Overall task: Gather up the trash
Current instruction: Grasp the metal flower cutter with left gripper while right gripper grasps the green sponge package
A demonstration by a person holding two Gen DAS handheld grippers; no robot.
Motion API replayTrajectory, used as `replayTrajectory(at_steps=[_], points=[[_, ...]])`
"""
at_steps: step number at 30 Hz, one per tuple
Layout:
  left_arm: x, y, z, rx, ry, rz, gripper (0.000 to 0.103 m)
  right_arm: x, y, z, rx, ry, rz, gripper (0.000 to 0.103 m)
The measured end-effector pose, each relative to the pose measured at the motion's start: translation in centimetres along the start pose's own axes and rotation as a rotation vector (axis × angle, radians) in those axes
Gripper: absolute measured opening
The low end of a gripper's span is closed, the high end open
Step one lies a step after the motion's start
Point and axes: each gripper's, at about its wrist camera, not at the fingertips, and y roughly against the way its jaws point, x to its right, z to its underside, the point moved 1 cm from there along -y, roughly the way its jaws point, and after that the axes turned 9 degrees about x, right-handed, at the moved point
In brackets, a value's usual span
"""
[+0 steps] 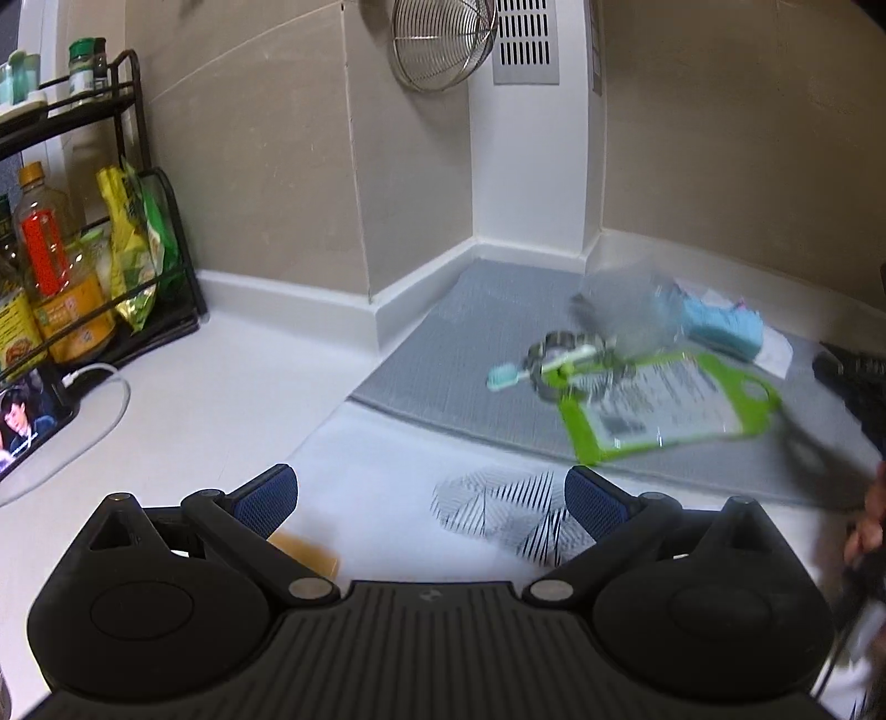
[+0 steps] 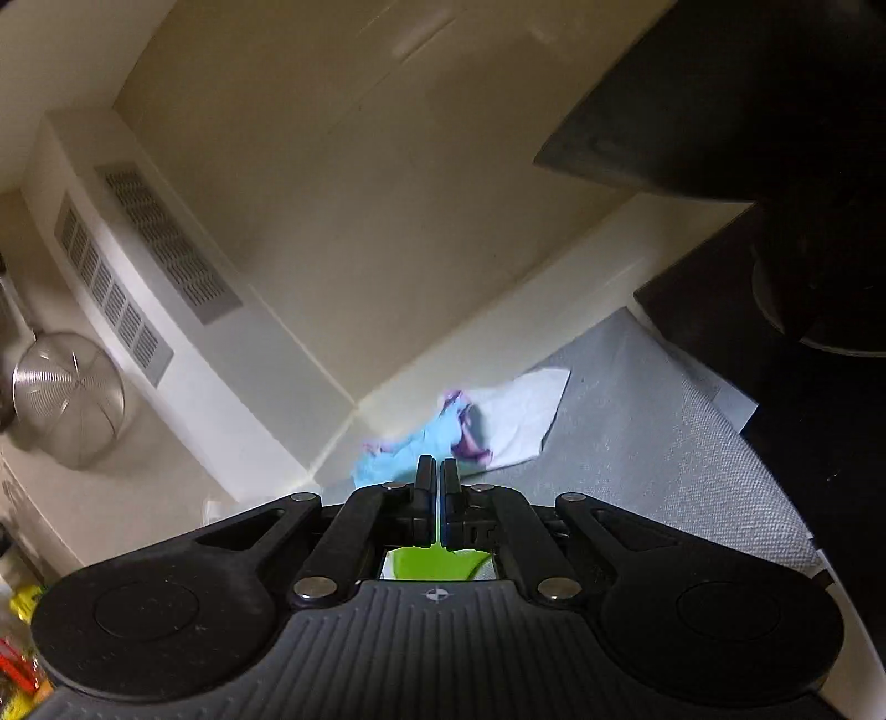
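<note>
A green-edged toothbrush package [image 1: 664, 410] hangs blurred just above the grey mat [image 1: 470, 332], with a teal-headed toothbrush [image 1: 531, 371] at its left end. My right gripper [image 2: 437, 471] is shut on that package, whose green edge [image 2: 437, 559] shows between and under its fingers. A light blue wrapper [image 1: 720, 324] [image 2: 410, 459] and a white paper [image 2: 520, 415] lie on the mat beyond. My left gripper [image 1: 429, 487] stands open over the white counter. A black-and-white striped wrapper [image 1: 498, 515] lies just ahead of its fingertips.
A black rack [image 1: 138, 183] with oil bottles and snack bags stands at the left, a phone [image 1: 27, 421] and its cable in front of it. A wire strainer [image 1: 443, 39] hangs on the wall. A dark stove [image 2: 803, 360] borders the mat. A brown scrap [image 1: 304, 554] lies under my left gripper.
</note>
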Motion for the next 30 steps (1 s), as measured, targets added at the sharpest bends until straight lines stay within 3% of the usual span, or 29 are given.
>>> replayTrajectory(at_steps=[2,3,6,14,17,21,23,24,25,26,27,28,29,30], points=[[0.5,-1.4,-1.2,0.019,0.002,-0.013,0.103,0.1,-0.8,0.3,-0.069,-0.024,0.011,0.008],[0.8,-2.2,-1.8,0.027,0.003,-0.020,0.103,0.3,-1.2,0.4,-0.095,-0.040,0.019,0.014],[1.5,-5.4,-3.4,0.013,0.021,-0.021,0.103,0.8,-1.7,0.4,-0.117,-0.069,0.069,0.059],[4.4,-13.9,-3.9,-0.134,0.066,0.008,0.103,-0.5,-3.2,1.5,-0.192,0.007,0.022,0.074],[5.2,-15.7,-3.9,-0.174,0.086,0.017,0.103,-0.6,-3.5,1.7,-0.187,0.022,0.014,0.076],[6.5,-17.6,-4.3,-0.202,0.075,0.000,0.103,-1.5,-4.3,2.0,-0.198,0.053,-0.009,0.091],[6.9,-18.3,-4.2,-0.231,0.079,-0.008,0.103,-1.7,-4.5,2.0,-0.201,0.066,-0.008,0.093],[7.0,-18.6,-4.2,-0.240,0.087,-0.013,0.102,-1.8,-4.5,2.0,-0.201,0.071,-0.003,0.090],[7.0,-18.7,-4.2,-0.245,0.095,-0.014,0.093,-1.7,-4.5,2.0,-0.204,0.070,0.006,0.073],[7.1,-18.8,-4.1,-0.250,0.096,-0.018,0.069,-1.4,-4.8,2.1,-0.225,0.051,0.018,0.053],[7.2,-18.8,-4.0,-0.265,0.090,-0.018,0.058,-0.8,-5.2,2.2,-0.265,0.020,0.046,0.010],[7.2,-18.8,-3.9,-0.277,0.090,-0.016,0.035,-0.2,-5.3,2.2,-0.276,-0.015,0.052,0.000],[7.1,-18.6,-3.8,-0.277,0.094,-0.019,0.015,-0.2,-5.2,2.2,-0.272,-0.015,0.050,0.000],[6.9,-18.4,-3.9,-0.268,0.090,-0.037,0.005,-0.5,-4.9,2.1,-0.261,0.000,0.044,0.000]])
